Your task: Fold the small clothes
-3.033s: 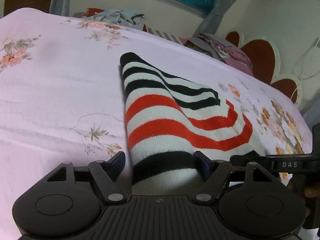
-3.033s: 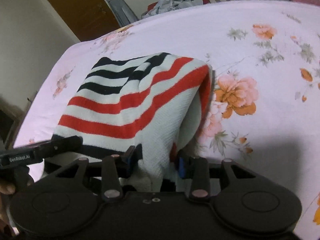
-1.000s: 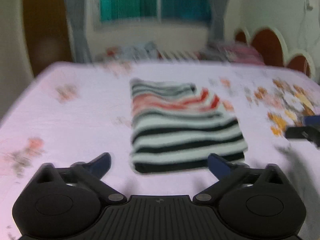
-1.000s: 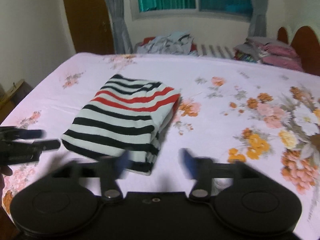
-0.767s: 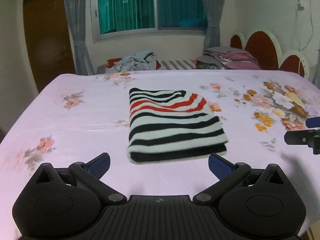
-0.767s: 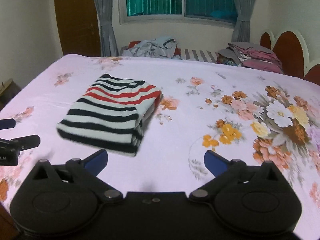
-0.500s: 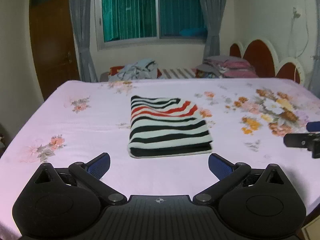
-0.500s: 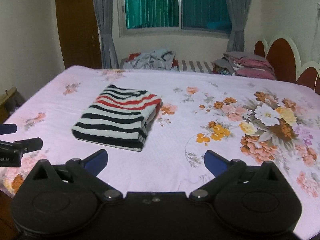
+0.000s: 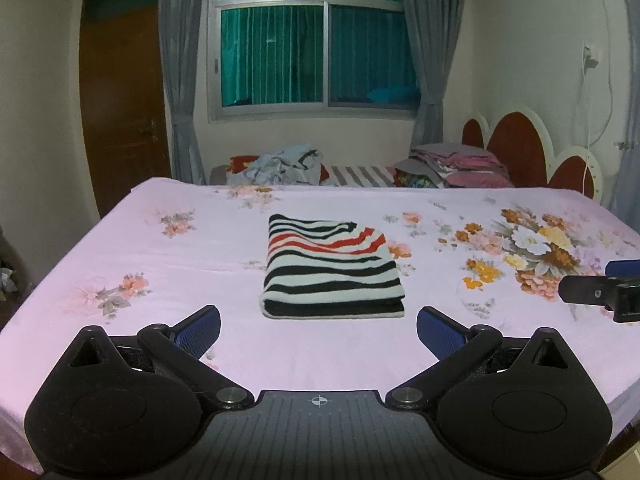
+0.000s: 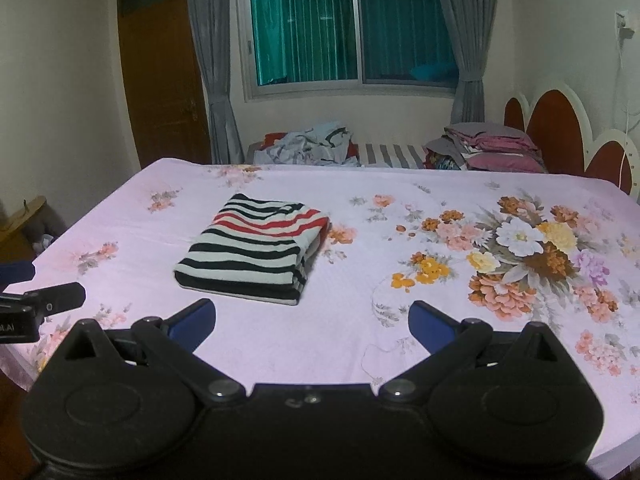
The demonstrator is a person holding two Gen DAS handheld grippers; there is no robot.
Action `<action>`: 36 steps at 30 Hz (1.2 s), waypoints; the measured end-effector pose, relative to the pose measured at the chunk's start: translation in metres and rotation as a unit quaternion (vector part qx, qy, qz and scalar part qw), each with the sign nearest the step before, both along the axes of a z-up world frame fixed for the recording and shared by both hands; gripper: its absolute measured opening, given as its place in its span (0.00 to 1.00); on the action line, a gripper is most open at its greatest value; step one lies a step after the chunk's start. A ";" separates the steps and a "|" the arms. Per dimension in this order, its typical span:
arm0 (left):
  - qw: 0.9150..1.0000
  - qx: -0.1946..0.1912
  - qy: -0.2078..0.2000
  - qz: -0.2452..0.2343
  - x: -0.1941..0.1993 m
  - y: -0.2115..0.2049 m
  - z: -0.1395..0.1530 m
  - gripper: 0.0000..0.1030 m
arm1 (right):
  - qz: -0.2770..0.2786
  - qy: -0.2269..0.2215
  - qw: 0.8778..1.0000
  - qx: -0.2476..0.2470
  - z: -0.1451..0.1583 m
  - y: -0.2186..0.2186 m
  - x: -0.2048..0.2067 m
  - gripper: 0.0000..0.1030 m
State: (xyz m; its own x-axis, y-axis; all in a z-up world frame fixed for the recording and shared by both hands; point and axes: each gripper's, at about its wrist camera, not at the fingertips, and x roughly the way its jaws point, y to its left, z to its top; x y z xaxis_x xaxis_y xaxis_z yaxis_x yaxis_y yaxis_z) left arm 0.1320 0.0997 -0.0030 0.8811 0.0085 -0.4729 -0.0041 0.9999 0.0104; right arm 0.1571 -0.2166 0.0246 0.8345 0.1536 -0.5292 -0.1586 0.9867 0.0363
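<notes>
Folded striped garment [image 9: 331, 270] lying flat near the middle of a bed [image 9: 160, 248] covered in a pink floral sheet, black and white bands toward the near edge, red bands toward the far edge. Thick folded near edge facing both cameras, square to the left wrist view, angled in the right wrist view [image 10: 256, 254] with layered folds showing on its right side. Left gripper [image 9: 318, 326] held low over the near edge of the bed, jaws spread wide, blue pads apart and holding nothing, garment just beyond and between them. Right gripper [image 10: 312, 322] likewise over the near edge, jaws spread wide and empty, garment ahead and to its left. Each gripper's tip visible at the side margin of the other's view, well apart from the garment. Bare sheet all around the garment: wide stretch to the left, wider stretch with large flower print to the right, narrow strip in front. Beyond the far edge of the bed, a crumpled heap of clothes [image 9: 284, 166] and a folded stack [image 9: 456, 166] below a window [image 9: 316, 40] with grey curtains; scalloped headboard [image 9: 528, 152] at right, wooden door [image 9: 120, 100] at left.
</notes>
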 end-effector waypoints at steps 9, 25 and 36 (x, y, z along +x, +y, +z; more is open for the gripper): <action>1.000 0.004 -0.009 0.000 -0.004 -0.006 0.008 1.00 | 0.003 -0.010 1.000 0.001 0.009 0.001 -0.004 1.00; 1.000 0.006 -0.010 -0.008 0.001 -0.006 0.012 1.00 | -0.003 -0.010 1.000 -0.002 0.010 0.001 -0.006 1.00; 1.000 0.006 -0.014 -0.010 0.002 -0.005 0.013 1.00 | -0.006 -0.013 1.000 -0.004 0.011 0.001 -0.005 1.00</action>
